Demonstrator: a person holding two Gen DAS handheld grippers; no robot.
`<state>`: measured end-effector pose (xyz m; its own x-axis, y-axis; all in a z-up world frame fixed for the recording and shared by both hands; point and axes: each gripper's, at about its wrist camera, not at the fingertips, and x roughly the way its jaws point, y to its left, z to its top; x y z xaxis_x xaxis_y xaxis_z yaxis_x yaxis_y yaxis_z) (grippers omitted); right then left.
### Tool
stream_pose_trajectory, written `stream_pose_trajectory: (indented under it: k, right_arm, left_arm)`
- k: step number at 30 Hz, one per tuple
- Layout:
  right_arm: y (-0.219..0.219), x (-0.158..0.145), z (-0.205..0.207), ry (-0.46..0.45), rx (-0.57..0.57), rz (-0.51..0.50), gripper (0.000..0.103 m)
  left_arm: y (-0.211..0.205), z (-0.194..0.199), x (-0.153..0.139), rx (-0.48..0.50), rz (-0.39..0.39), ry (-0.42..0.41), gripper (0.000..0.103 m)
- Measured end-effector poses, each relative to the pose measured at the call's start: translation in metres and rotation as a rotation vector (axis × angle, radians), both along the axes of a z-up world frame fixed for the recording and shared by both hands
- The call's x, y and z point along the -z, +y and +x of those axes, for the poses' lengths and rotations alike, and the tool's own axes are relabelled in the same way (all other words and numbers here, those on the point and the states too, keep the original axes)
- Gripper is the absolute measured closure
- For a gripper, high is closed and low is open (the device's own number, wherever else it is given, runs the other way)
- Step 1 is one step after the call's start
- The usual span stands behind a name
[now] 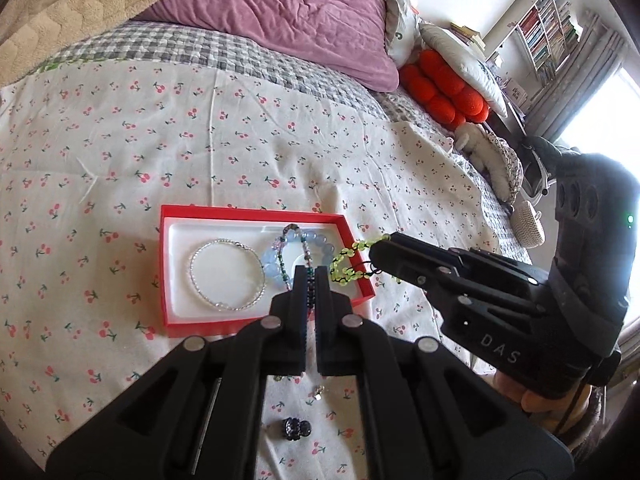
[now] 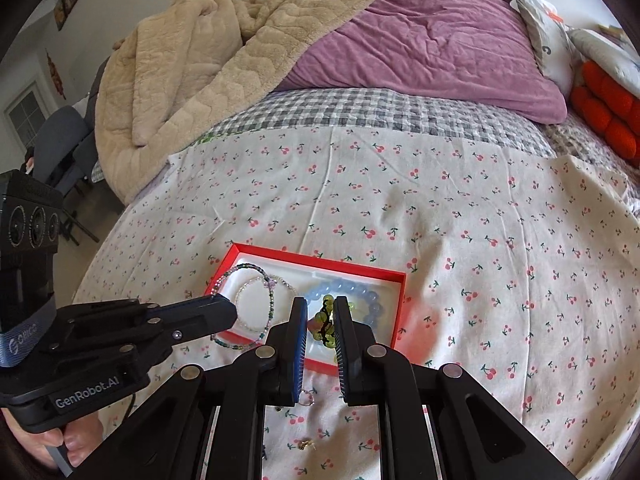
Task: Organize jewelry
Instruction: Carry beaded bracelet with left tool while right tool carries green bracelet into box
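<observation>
A red box with a white lining lies on the cherry-print bedsheet; it also shows in the right wrist view. In it lie a silver bracelet and a pale blue bead bracelet. My left gripper is shut on a thin multicoloured bead strand over the box's near edge. My right gripper is shut on a yellow-green bead bracelet with black cord, held above the box's right end; this bracelet also shows in the left wrist view.
A dark beaded piece and a small clasp lie on the sheet near me. A small gold piece lies on the sheet too. A purple quilt, beige blanket and red cushion are at the back.
</observation>
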<state>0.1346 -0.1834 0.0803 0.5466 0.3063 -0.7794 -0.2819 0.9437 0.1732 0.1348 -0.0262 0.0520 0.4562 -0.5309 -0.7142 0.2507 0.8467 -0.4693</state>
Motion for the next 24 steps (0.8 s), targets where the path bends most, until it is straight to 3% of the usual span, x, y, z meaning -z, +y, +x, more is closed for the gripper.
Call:
stream_pose_trajectory:
  k: [3,12,16,24]
  right_arm:
    - [-0.003,0.004,0.004,0.013,0.008,0.007,0.090]
    - [0.015,0.012,0.007,0.050,-0.048,0.037,0.090]
    - [0.022,0.019,0.012,0.073,-0.056,0.071,0.090]
    - [0.015,0.038,0.025,0.099,-0.006,0.014,0.089]
  left_arm:
    - [-0.001,0.010,0.015,-0.013,0.027,0.037,0.100]
    - [0.005,0.019,0.038,-0.077,0.215,0.049,0.100]
    - [0.006,0.019,0.041,-0.079,0.235,0.049,0.100]
    - [0.005,0.017,0.038,-0.073,0.252,0.024,0.098]
